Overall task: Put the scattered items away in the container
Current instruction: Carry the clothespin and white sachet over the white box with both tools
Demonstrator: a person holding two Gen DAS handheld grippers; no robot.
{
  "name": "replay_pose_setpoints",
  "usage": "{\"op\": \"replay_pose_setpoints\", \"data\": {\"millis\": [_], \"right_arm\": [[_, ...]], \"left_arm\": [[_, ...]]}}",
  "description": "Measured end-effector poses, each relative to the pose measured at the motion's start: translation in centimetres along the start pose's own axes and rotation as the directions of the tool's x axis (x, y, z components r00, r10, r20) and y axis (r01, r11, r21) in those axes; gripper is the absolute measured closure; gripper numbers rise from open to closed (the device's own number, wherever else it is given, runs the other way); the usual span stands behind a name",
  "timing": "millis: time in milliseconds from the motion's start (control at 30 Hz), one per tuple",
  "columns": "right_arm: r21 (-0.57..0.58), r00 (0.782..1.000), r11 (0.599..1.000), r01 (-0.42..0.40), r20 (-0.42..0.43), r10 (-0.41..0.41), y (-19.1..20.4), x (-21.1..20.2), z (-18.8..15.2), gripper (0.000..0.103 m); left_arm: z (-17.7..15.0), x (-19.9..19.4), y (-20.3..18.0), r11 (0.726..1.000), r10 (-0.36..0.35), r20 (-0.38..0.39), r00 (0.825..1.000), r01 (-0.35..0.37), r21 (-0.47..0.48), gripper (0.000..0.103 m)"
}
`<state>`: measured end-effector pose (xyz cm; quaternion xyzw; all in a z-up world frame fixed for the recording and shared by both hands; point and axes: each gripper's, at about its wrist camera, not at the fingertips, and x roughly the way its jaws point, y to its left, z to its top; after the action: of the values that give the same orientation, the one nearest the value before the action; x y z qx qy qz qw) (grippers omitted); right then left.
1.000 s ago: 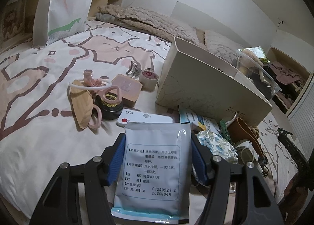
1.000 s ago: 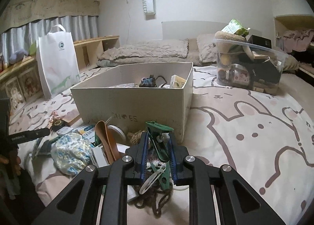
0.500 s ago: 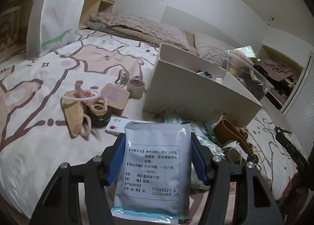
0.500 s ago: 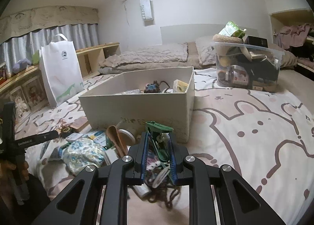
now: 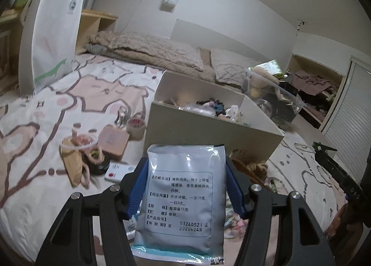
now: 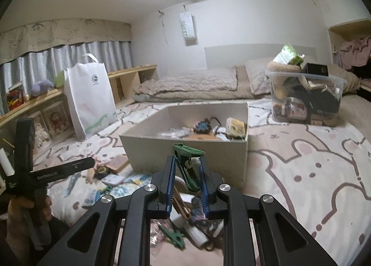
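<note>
Sachet (image 5: 183,194), pale blue with printed Chinese text, is pinched upright between the blue pads of the left gripper (image 5: 185,168), held above the bed (image 5: 46,103) just in front of the open white box (image 5: 208,136). Right gripper (image 6: 187,173) is clamped on a green plastic clip (image 6: 187,161), the clip's head sticking up past the fingertips, also raised near the box's front wall (image 6: 162,152). Box sits on the bunny-print bedcover and already holds small odds and ends, details too small to tell. Loose items lie on the cover left of the box: tape roll (image 5: 135,124), pink flat case (image 5: 113,142), black round tin (image 5: 97,161), tan mask-like piece (image 5: 71,164), white remote with a red button (image 5: 118,169). More clutter under the right gripper, including another green clip (image 6: 172,234) and a brown strap (image 6: 182,203). White shopping bag (image 6: 90,96) stands at the bed edge; clear storage bin (image 6: 306,96) packed full sits beyond the box, well apart.
</note>
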<state>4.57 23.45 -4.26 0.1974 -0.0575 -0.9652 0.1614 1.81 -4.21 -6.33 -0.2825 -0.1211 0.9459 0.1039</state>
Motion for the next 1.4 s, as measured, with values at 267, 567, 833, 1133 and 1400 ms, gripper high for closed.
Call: {"op": "replay_pose_setpoints", "data": {"millis": [267,567,833,1133,1400], "right_arm": [[-0.002,0.998,1.000,-0.016,0.062,0.016,0.3,-0.7,2.2,0.083],[0.000,0.994,0.999,-0.050,0.101,0.050,0.3,0.6,4.7,0.083],[-0.005,0.993,0.997,-0.072,0.098,0.072,-0.3,2.8,7.1,0.083],[0.022,0.992,0.995,-0.096,0.078,0.094,-2.1,6.0,8.7,0.083],[0.049,0.993,0.993,-0.112,0.049,0.109,-3.1,9.0,10.1,0.083]], "left_arm": [[2.9,-0.5,-2.1,0.999,-0.027,0.043,0.999,0.025,0.048,0.041],[6.5,0.5,-4.5,0.994,-0.075,0.072,0.995,0.068,0.086,0.041],[9.4,2.9,-6.2,0.990,-0.096,0.072,0.993,0.087,0.112,0.041],[11.9,6.5,-6.9,0.987,-0.107,0.033,0.994,0.102,0.125,0.041],[14.6,10.1,-6.6,0.986,-0.110,-0.008,0.994,0.110,0.126,0.041]]}}
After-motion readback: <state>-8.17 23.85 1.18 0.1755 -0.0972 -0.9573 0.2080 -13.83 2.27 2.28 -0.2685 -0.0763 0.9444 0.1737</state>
